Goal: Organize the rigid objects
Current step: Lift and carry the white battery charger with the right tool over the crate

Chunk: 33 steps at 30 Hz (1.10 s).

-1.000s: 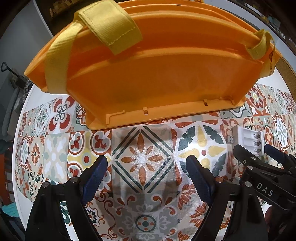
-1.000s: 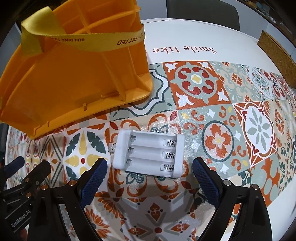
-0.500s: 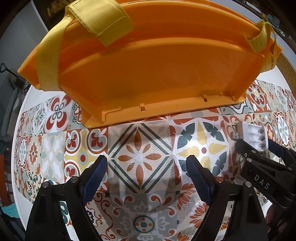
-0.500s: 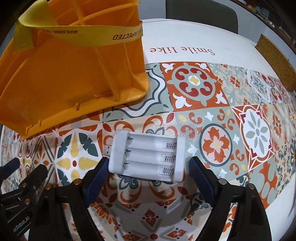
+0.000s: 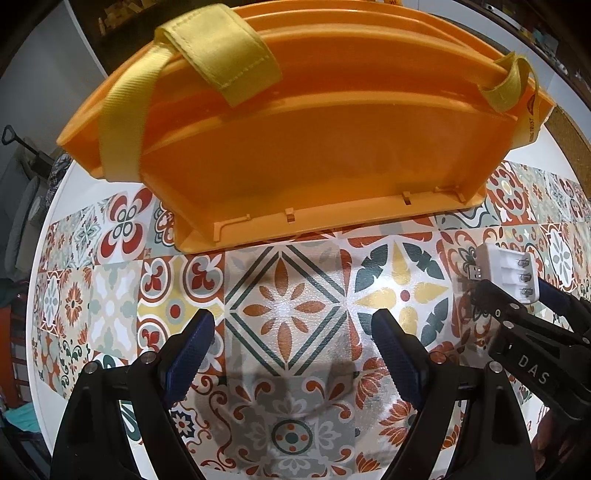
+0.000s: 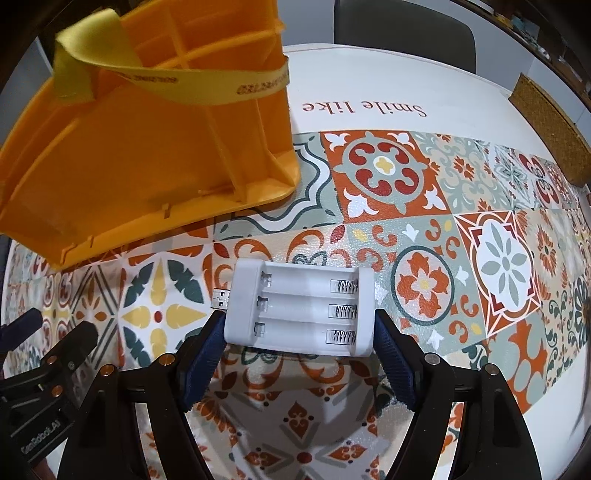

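1. Gripping with my right gripper (image 6: pixel 299 354), I have its blue pads (image 6: pixel 393 363) against the two short ends of the white charger (image 6: pixel 297 308); the jaws have just been closing on it and now press on it from both sides.

2. My charger lies flat between those fingers, open side up, three empty battery slots showing their springs at the right end and a USB plug (image 6: pixel 221 298) sticking out at the left end, past my left-hand pad.

3. My left gripper (image 5: pixel 293 352) stands wide, its blue pads (image 5: pixel 192 352) well apart with nothing between them, only patterned cloth below.

4. From the left wrist view the charger (image 5: pixel 508 271) appears at the right edge, with my right gripper (image 5: pixel 515 295) black and dark-blue around it; from the right wrist view the black frame of my left gripper (image 6: pixel 40 325) shows at the lower left edge.

5. Under both grippers the tiled cloth (image 5: pixel 288 295) covers the table, orange, red, green and yellow patterns, and it turns plain white further off, where upside-down lettering reads "Smile like".

6. Beyond the fingers the orange caddy (image 5: pixel 314 147) stands on the cloth, near the charger but not touching it, with inner dividers visible from the right wrist view (image 6: pixel 147 147).

7. A yellow strap (image 5: pixel 221 51) runs over the caddy's top, printed with blurred text I cannot read fully.

8. At the far right edge a cork mat (image 6: pixel 546 129) lies on the white part, and a dark chair back (image 6: pixel 404 33) stands behind the table.
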{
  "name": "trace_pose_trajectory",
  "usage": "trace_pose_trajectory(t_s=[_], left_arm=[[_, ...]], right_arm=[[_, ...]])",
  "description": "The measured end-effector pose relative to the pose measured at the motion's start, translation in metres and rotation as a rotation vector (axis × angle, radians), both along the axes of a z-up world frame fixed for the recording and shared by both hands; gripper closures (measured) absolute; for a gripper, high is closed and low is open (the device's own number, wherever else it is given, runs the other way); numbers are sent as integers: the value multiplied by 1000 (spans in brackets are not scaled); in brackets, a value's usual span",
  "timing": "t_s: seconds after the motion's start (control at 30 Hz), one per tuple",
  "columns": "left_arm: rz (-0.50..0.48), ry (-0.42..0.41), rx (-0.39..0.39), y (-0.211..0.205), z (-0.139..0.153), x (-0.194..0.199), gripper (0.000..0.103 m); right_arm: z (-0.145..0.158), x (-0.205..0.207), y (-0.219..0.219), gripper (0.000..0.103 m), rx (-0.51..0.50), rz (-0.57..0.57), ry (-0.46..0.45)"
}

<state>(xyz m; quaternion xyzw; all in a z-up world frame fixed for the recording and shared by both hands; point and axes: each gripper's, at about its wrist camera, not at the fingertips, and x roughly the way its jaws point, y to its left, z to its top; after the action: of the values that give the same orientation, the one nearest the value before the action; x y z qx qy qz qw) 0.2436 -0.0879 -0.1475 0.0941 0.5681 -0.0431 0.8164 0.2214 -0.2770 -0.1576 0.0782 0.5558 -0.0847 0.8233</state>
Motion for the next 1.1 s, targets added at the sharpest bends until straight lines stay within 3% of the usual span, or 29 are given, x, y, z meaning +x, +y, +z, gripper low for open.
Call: trace_pose_trajectory(t_s=[0.73, 1.1], left_arm=[[15, -68, -38, 16, 43, -14, 10], [14, -128, -55, 27, 73, -25, 5]], right_arm=[[76, -31, 31, 26, -11, 57, -92], [99, -32, 36, 26, -9, 81, -147]])
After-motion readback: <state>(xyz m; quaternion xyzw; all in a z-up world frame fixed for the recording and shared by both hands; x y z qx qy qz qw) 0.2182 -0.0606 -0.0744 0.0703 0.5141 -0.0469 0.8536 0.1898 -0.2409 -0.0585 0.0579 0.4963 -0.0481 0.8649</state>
